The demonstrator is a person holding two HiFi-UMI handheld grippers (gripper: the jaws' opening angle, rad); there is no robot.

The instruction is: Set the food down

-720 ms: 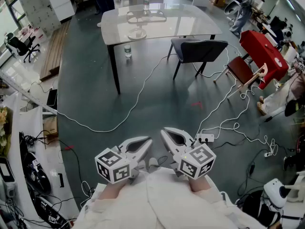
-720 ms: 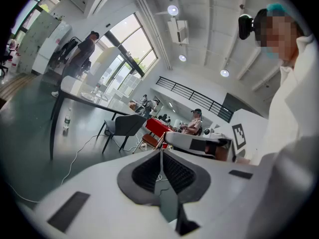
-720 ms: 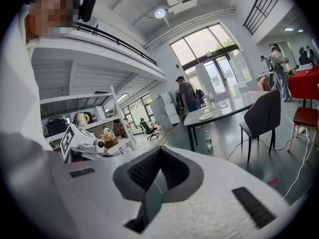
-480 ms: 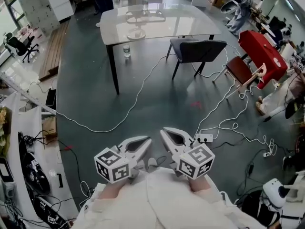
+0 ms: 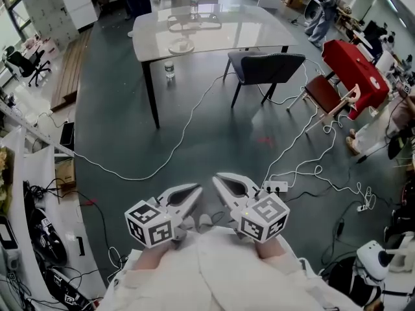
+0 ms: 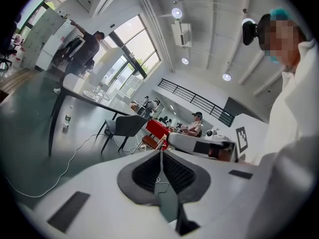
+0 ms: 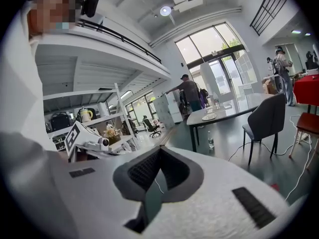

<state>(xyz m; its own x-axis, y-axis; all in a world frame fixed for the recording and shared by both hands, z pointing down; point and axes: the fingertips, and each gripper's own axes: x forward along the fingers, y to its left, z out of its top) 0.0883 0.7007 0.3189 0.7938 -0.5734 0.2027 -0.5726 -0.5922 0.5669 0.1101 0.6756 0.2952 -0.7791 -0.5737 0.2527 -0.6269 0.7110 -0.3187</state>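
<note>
Left gripper [image 5: 193,192], right gripper [image 5: 222,180] at 6 o'clock, tucked near torso. Jaws pressed together, nothing between; likely idle carry pose. No food in either. Possibly on plate [image 5: 181,46] on table [image 5: 259,31] at 12 o'clock, well apart; too small to confirm.

- A dark grey-green floor [image 5: 214,135] with a dull shine filled most of the head view.
- A large table [image 5: 253,31] with a pale glossy top and dark legs stood at the far side.
- A dark chair [image 5: 266,67] sat just beside the table.
- A wooden chair [image 5: 324,94] with a reddish seat stood to the right, near a red object [image 5: 353,67].
- White cables [image 5: 185,132] trailed across the floor.
- A black office chair [image 5: 29,60] stood far left.
- Tall windows [image 7: 212,46] let in daylight.
- Round ceiling lights [image 6: 177,12] glowed on a white ceiling.
- A black railing [image 6: 192,94] edged an upper level.
- White shelves [image 7: 94,128] lined one wall.
</note>
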